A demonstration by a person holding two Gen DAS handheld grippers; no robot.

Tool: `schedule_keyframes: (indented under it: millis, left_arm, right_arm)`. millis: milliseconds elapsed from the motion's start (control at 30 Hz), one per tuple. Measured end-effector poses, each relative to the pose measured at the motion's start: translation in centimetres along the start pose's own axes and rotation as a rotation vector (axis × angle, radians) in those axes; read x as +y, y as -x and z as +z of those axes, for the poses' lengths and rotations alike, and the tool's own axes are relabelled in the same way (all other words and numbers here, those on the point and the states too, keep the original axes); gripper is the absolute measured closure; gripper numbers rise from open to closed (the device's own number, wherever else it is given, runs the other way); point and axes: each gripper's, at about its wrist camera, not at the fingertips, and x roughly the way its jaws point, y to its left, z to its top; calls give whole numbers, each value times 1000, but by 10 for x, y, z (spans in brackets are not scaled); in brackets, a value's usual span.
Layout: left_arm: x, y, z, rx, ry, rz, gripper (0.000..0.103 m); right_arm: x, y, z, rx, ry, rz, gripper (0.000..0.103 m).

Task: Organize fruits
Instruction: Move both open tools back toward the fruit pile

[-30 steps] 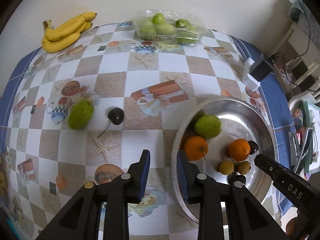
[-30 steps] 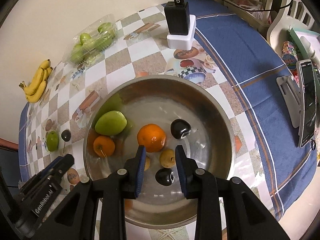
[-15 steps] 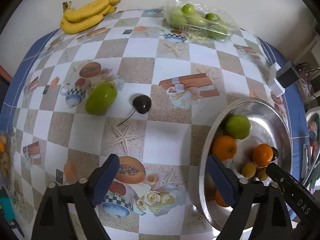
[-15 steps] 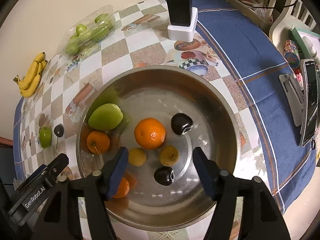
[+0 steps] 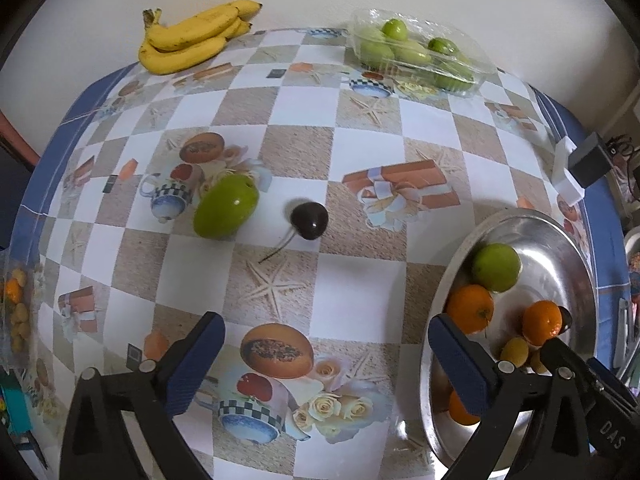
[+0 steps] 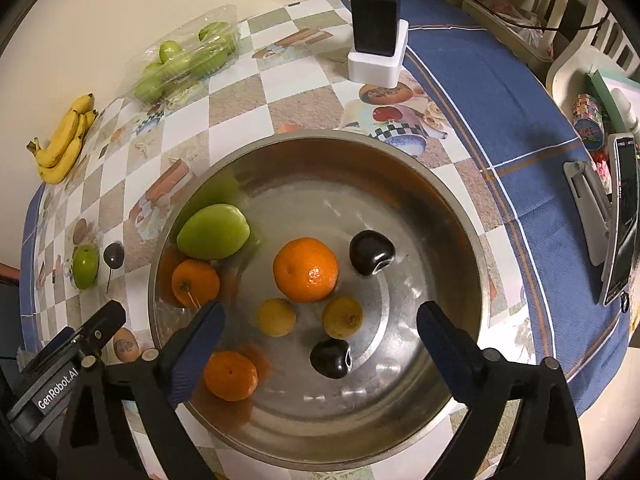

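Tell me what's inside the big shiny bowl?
The metal bowl holds a green fruit, three oranges, two small yellow fruits and two dark fruits. The jaws hide part of the bottom, so something small could sit there.

Both the left gripper (image 5: 324,356) and the right gripper (image 6: 318,340) have black arms, blue-padded jaws, silver screws and white lettering.

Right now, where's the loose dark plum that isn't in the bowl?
In the left wrist view the dark plum lies mid-table on the checkered cloth, just right of the loose green mango and well left of the steel bowl.
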Motion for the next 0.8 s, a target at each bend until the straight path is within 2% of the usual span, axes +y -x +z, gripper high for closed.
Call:
schedule_keyframes:
  millis: [133,433,733,800]
  left_arm:
    - [3,2,1,-14,8,5,0]
    - [10,4,4,-20,15,8,0]
    - [31,9,10,-36,65,-12,0]
    - [38,11,12,-45,80,5,0]
  right_arm:
    - [0,-2,0,3,1,-34,3]
    - [-2,-3,1,-2,-7,-39,3]
    - [10,-4,1,-5,24,-31,3]
    - [15,-4,0,-5,34,-13,3]
